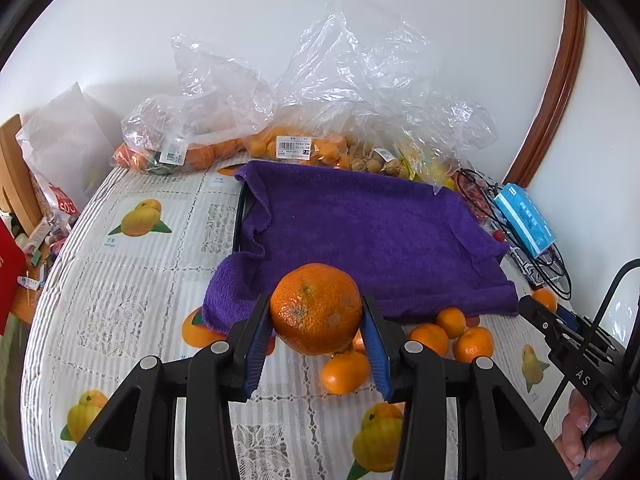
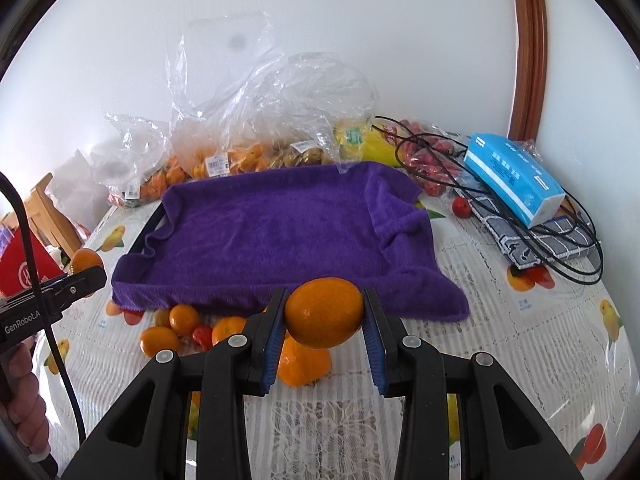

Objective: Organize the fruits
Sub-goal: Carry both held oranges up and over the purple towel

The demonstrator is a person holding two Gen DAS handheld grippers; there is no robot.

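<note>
With my left hand-held gripper (image 1: 316, 320) clamped on a rough-skinned orange (image 1: 316, 307) and my right hand-held gripper (image 2: 324, 318) on a smooth one (image 2: 325, 312), both low-centre, I should carry them level over the purple towel-lined tray (image 2: 272, 224) before releasing gently.

A pebbled, glossy-skinned orange (image 1: 316, 308) sits between matt black plastic tongs (image 1: 316, 344) with ribbed blue pads (image 1: 256, 352); behind, a plush purple towel (image 1: 368, 240), crinkled clear plastic bags (image 1: 340, 80) and a lace-patterned, glossy desk (image 1: 120, 300) cover.
</note>
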